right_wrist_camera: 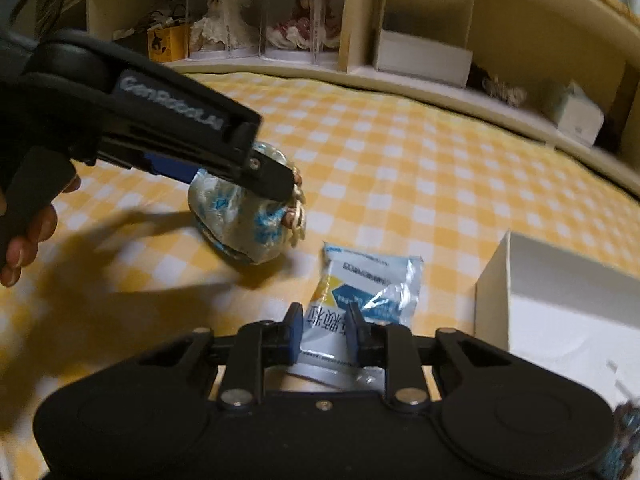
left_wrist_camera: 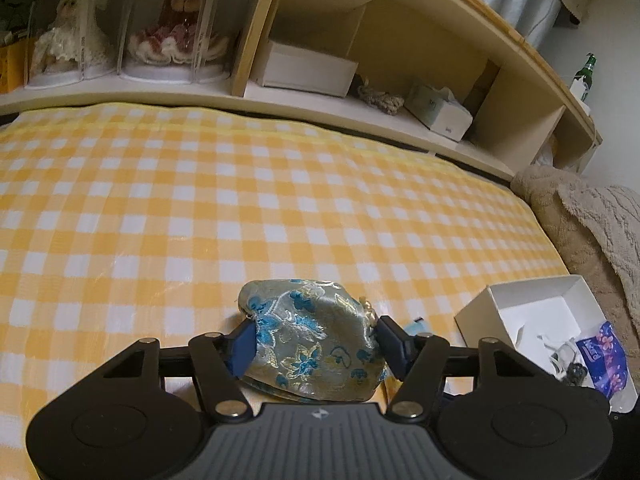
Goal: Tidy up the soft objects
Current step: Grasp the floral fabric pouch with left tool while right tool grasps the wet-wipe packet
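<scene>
Bedspread (left_wrist_camera: 240, 200), yellow-checked, below wooden shelving (left_wrist_camera: 420, 40).

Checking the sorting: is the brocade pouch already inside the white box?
No, the brocade pouch sits on the checked cloth, beside the white box.

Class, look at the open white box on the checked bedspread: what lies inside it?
Inside the white box lie a purple flowered packet, crumpled white bits and a small dark object. The left gripper's body covers the box's near corner.

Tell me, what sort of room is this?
Most likely a bedroom: a yellow checked blanket spread over what looks like a bed, a wooden headboard shelf with dolls in clear cases, and a fluffy beige throw.
</scene>
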The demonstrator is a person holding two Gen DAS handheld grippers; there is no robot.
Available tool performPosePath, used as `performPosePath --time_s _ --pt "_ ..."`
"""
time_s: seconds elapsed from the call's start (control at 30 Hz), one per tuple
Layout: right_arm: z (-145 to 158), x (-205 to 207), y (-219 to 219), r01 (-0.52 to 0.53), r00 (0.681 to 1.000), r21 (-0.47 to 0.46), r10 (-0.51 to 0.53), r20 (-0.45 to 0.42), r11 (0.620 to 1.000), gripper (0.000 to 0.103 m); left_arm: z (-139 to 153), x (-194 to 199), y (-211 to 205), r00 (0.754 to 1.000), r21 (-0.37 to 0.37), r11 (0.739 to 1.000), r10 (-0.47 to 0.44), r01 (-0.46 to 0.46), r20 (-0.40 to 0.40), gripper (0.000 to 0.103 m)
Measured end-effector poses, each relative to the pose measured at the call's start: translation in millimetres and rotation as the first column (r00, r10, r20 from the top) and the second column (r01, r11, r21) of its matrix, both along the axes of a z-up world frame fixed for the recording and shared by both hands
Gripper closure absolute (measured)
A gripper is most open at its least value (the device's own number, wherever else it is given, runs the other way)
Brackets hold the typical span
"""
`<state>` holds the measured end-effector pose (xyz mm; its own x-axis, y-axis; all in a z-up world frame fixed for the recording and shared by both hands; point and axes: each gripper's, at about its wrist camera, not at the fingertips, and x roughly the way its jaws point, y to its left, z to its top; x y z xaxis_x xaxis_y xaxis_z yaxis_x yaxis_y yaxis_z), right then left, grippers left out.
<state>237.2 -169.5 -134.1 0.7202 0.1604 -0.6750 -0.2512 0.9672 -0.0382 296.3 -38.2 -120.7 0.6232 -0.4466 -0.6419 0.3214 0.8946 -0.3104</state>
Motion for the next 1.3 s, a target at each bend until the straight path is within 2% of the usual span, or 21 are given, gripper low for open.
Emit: performPosePath --time_s 0.2,0.37,0.53,0.63,0.7,0.77,0.8,0.93,1.03,1.17,1.3 --pt "-1.6 -21.1 -2.4 -0.051 0.997 0.026 0.052 -0.063 0.998 0.079 1.5 -14.2 3.5 0.998 -0.006 1.000 0.016 -0.016 -0.061 0.039" --pt "-1.0 -52.1 1.2 -0.149 0.982 0.022 0.150 -0.117 0.989 0.079 3.7 -36.4 8.0 0.993 -0.008 1.000 0.029 -0.030 -0.114 0.039" --pt "4.4 -82.0 3.1 -0.242 0.951 0.043 0.246 -0.188 0.969 0.079 5.0 -65.2 19.8 0.989 0.043 0.999 0.033 -0.027 -0.145 0.039" --pt "10.5 -92.4 0.4 -0.248 0.941 0.082 0.260 -0.215 0.965 0.079 3.9 -81.4 30.1 0.985 0.086 0.996 0.036 -0.022 -0.169 0.039" --pt "15.9 -97.1 -2.1 -0.223 0.949 0.107 0.241 -0.204 0.969 0.073 4.0 -91.4 36.6 0.980 0.097 0.995 0.038 -0.019 -0.194 0.039" --pt "19.5 -99.1 -1.2 -0.213 0.957 0.097 0.227 -0.180 0.972 0.041 4.9 -99.3 38.3 0.977 0.100 0.995 0.032 -0.011 -0.212 0.037" --pt "20.2 -99.7 0.3 -0.208 0.962 0.084 0.220 -0.163 0.974 0.037 4.8 -103.2 37.5 0.976 0.104 0.995 0.031 -0.008 -0.215 0.036" --pt "17.2 -91.0 2.1 -0.202 0.965 0.077 0.212 -0.156 0.976 0.031 0.2 -111.4 27.7 0.976 0.138 0.990 0.017 0.014 -0.216 0.026" --pt "11.5 -82.6 2.4 -0.188 0.967 0.045 0.193 -0.167 0.981 0.031 -4.2 -109.1 22.3 0.977 0.167 0.986 0.010 0.027 -0.213 0.022" --pt "5.0 -75.0 -2.0 -0.179 0.964 0.049 0.185 -0.194 0.983 0.033 -8.6 -107.5 18.9 0.975 0.182 0.983 0.002 0.039 -0.220 0.022" --pt "-1.9 -77.5 4.5 -0.204 0.955 0.020 0.204 -0.218 0.979 0.035 -11.5 -105.2 14.7 0.976 0.187 0.981 -0.008 0.050 -0.219 0.029"
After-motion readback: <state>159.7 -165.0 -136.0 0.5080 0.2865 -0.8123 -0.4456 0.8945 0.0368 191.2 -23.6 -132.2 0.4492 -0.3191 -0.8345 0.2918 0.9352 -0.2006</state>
